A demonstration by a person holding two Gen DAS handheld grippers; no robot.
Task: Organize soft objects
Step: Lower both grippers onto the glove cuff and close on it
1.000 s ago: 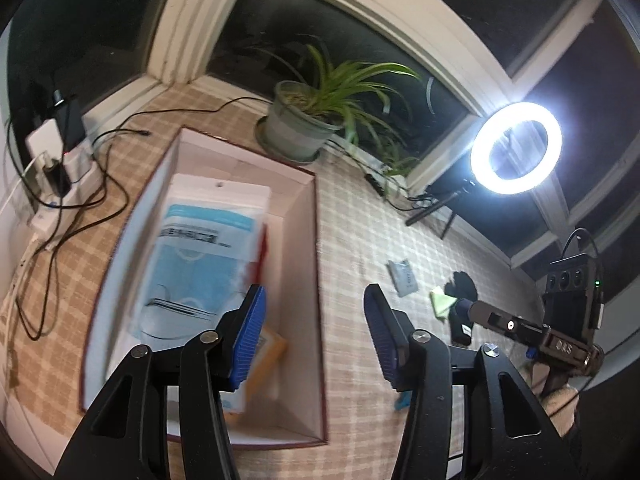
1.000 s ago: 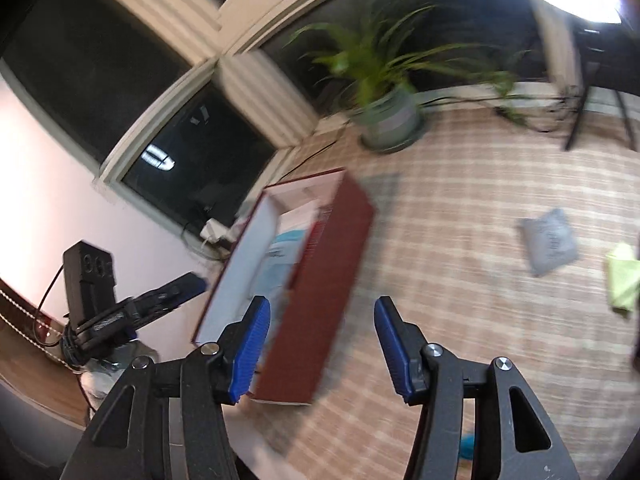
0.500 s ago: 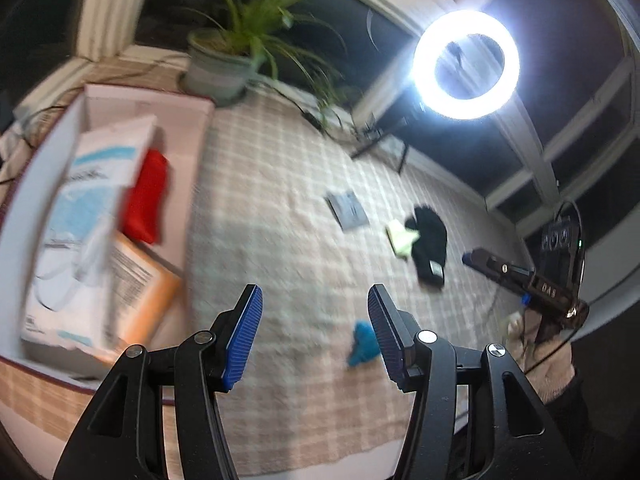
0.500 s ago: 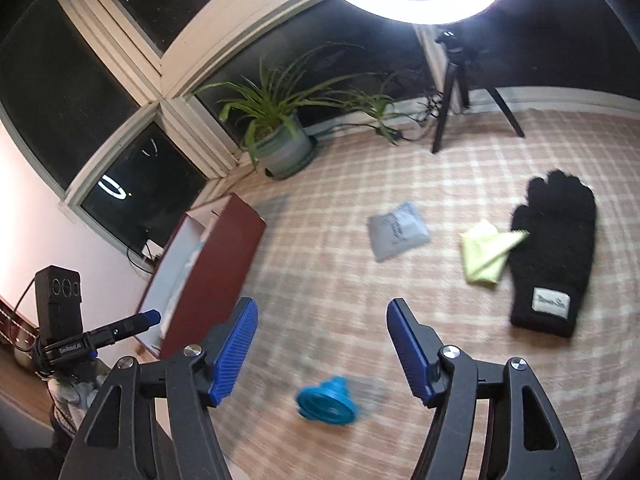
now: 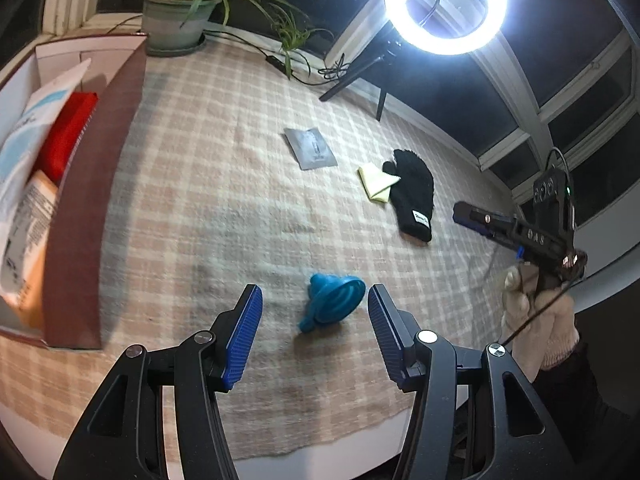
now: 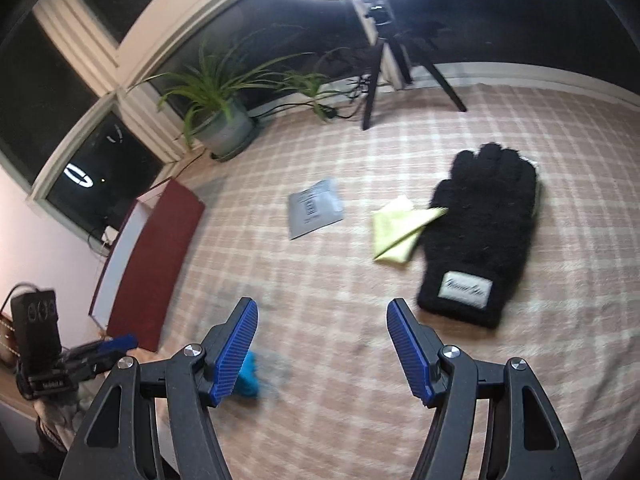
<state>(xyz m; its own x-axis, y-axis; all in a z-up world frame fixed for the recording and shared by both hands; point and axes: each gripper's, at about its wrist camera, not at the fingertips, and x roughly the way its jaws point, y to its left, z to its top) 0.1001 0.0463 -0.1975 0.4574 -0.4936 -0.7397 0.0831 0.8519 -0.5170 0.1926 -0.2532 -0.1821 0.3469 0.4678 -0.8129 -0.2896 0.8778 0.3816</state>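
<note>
The left claw (image 5: 315, 330) hangs released above the checked cloth (image 5: 224, 208) that covers the worktop, its blue ribbed pads spread wide with nothing between them; the blue funnel (image 5: 334, 300) lies on its side on the cloth in the gap just ahead of the fingertips, not touched by either pad. To the left stands the dark red box (image 5: 86, 184) with a white interior, holding a white-and-blue packet (image 5: 22, 136), a red item (image 5: 68, 132) and an orange-edged packet (image 5: 34, 208) leaning together. Farther out on the cloth lie the grey pouch (image 5: 311, 148), the yellow cloth (image 5: 376, 182) and the black glove (image 5: 414, 196), the yellow cloth touching the glove's thumb side (one corner of it lies over the glove's edge in the right wrist view). The right claw (image 6: 322, 346) is also released and carries nothing, hovering over bare cloth with the black glove (image 6: 486, 224) just ahead of its right finger, cuff label toward the camera; the yellow cloth (image 6: 394, 232) and grey pouch (image 6: 316, 208) sit beyond, well apart from the pads. The blue funnel (image 6: 249, 376) shows blurred behind the left pad of this claw. A potted plant (image 5: 176, 20) and a ring light (image 5: 444, 0) stand at the far edge.
</note>
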